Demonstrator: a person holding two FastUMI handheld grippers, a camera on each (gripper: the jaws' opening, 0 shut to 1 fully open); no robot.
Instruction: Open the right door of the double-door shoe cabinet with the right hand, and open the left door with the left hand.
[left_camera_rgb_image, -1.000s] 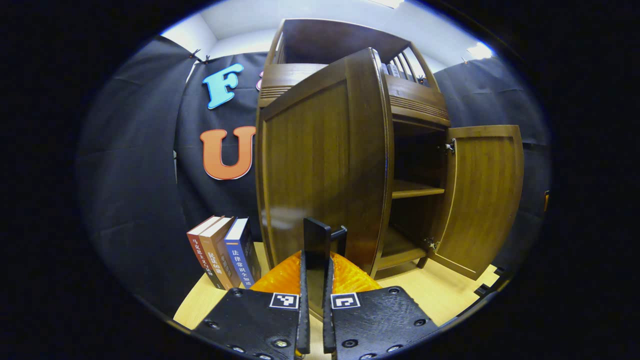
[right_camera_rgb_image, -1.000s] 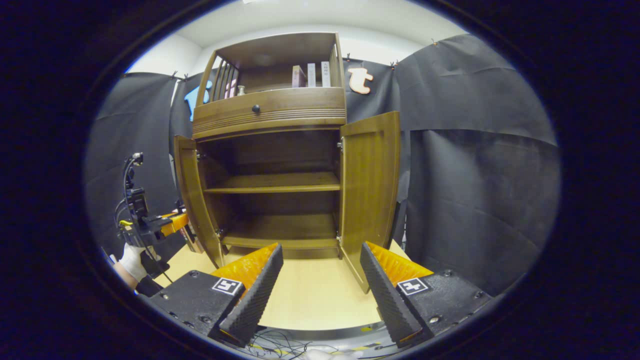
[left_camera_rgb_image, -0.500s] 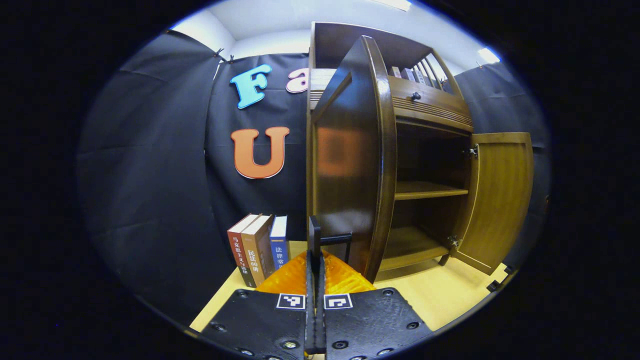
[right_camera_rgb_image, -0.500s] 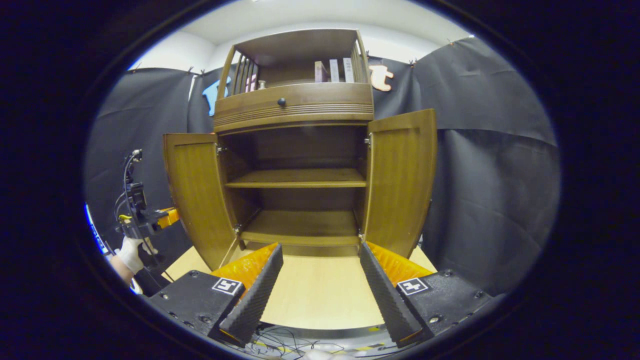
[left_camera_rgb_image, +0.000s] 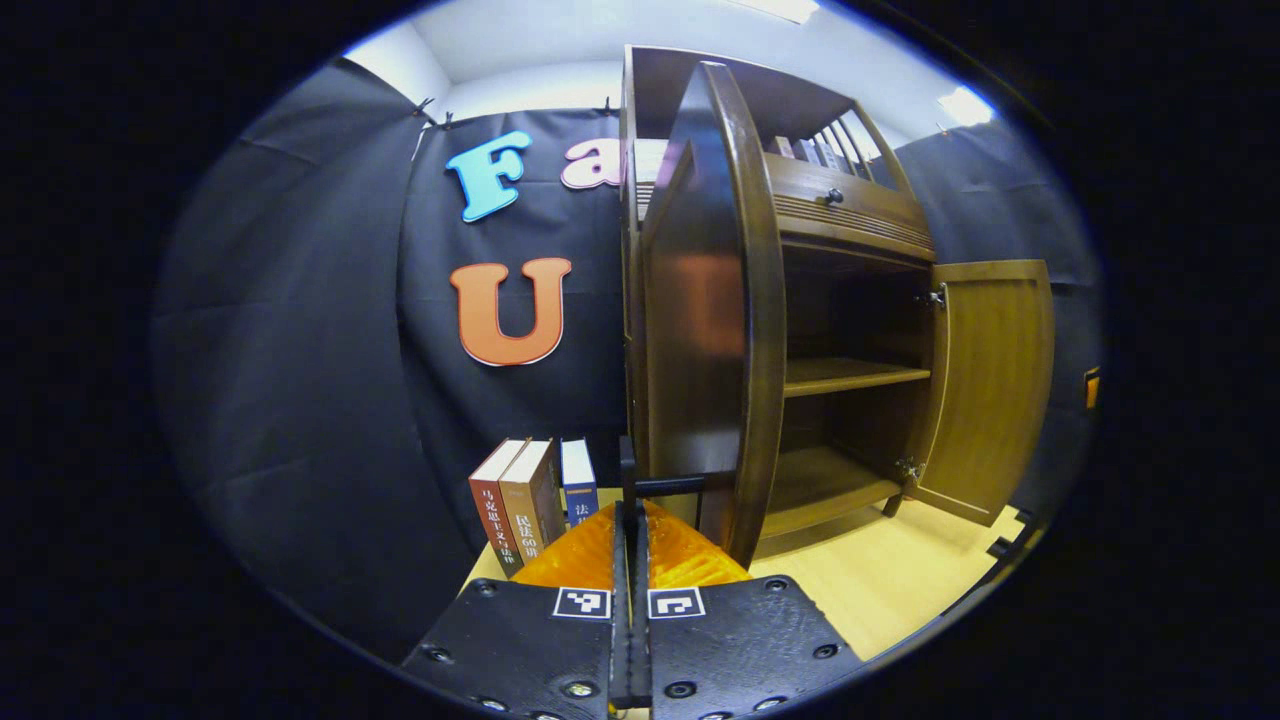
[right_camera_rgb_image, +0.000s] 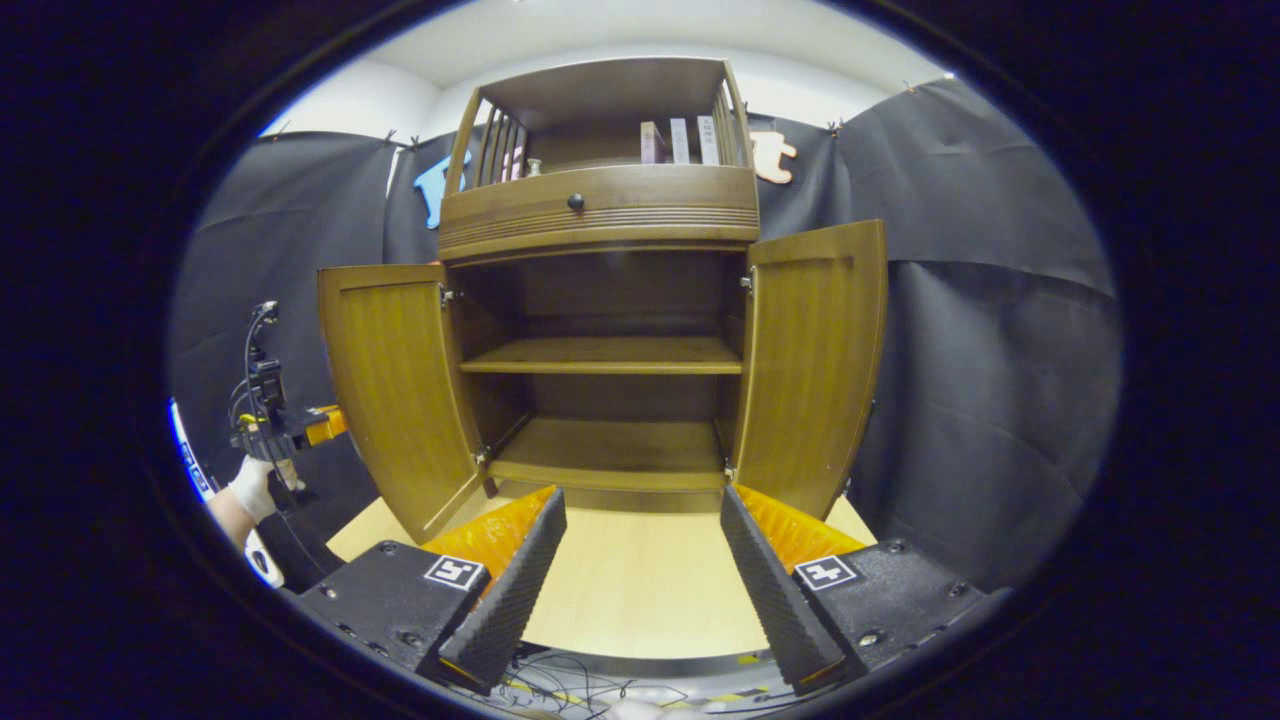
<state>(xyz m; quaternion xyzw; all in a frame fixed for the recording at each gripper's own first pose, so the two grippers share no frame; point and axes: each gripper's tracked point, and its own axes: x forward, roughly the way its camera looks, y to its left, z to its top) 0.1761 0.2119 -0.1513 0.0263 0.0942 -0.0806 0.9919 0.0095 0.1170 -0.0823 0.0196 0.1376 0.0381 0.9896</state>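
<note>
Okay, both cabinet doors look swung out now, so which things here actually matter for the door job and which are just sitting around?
Part of the job:
- left door, open, its handle gripped by the left claw
- right door, open
- right claw, open and holding nothing
- shoe cabinet

Just lying about:
- books beside the cabinet
- books on the top shelf
- drawer knob

Three books (left_camera_rgb_image: 530, 495) stand upright on the pale wooden table (right_camera_rgb_image: 620, 590), leaning slightly together against the black cloth wall (left_camera_rgb_image: 300, 350). A few more books (right_camera_rgb_image: 680, 140) sit on the top open shelf (titles too small to read).
</note>
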